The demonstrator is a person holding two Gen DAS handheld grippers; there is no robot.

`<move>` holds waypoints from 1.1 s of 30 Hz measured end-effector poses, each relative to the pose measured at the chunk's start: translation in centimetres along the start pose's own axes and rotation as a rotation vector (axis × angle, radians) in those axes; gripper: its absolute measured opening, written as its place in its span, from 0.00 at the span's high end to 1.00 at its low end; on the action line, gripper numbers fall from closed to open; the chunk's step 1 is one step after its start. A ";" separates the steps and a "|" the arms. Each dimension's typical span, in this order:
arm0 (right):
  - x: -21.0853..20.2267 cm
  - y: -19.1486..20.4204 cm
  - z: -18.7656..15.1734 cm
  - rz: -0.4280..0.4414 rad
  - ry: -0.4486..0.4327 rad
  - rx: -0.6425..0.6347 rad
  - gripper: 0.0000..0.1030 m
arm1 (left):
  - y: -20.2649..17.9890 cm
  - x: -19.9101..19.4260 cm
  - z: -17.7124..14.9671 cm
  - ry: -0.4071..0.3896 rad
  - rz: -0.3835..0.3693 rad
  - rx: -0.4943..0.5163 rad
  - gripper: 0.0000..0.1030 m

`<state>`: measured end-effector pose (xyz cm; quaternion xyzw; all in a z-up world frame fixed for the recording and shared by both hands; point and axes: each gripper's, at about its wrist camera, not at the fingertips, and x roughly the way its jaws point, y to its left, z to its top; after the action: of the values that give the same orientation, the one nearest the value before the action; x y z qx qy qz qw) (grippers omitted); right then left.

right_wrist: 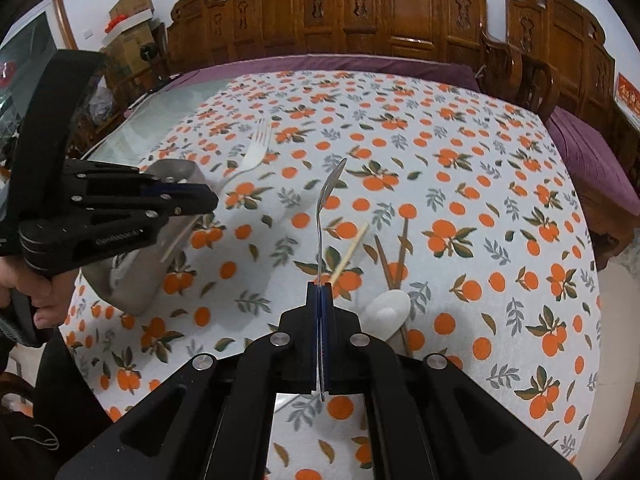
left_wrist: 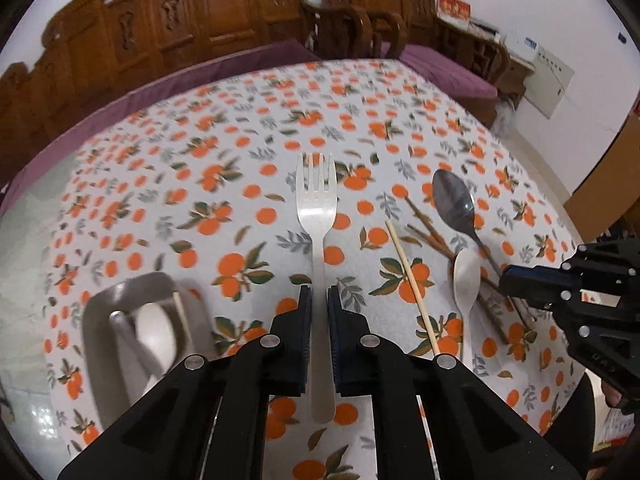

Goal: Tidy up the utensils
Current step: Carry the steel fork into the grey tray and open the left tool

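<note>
My left gripper point(left_wrist: 319, 294) is shut on the handle of a pale fork point(left_wrist: 317, 216) and holds it above the tablecloth; the fork also shows in the right wrist view point(right_wrist: 256, 148). My right gripper point(right_wrist: 320, 289) is shut on the handle of a metal spoon point(right_wrist: 330, 196), bowl pointing away; the spoon also shows in the left wrist view point(left_wrist: 454, 200). A white spoon point(right_wrist: 390, 308), a light chopstick point(right_wrist: 350, 252) and dark chopsticks point(right_wrist: 390, 260) lie on the cloth. A metal holder point(left_wrist: 120, 320) at the left contains a white spoon and a stick.
The table carries a white cloth with orange fruit print point(right_wrist: 480, 200). Carved wooden benches with purple cushions point(right_wrist: 580, 152) stand behind and to the right of it. A bare glass strip of the table point(right_wrist: 160, 120) shows at the far left.
</note>
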<state>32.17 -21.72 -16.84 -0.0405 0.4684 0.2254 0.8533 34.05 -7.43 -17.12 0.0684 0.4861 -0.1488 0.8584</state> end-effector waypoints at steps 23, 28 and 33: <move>-2.7 6.2 1.3 0.027 -0.071 -0.055 0.98 | 4.6 -7.4 -3.5 -0.086 0.037 -0.080 0.93; -2.6 7.5 1.7 0.041 -0.075 -0.068 0.98 | 6.3 -7.7 -4.6 -0.078 0.065 -0.099 0.93; -2.3 8.6 2.0 0.058 -0.071 -0.082 0.98 | 8.3 -6.9 -6.0 -0.046 0.092 -0.135 0.93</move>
<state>29.06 -14.29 -12.64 -0.0536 0.4292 0.2703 0.8601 28.50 3.31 -14.52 0.0290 0.4715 -0.0776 0.8779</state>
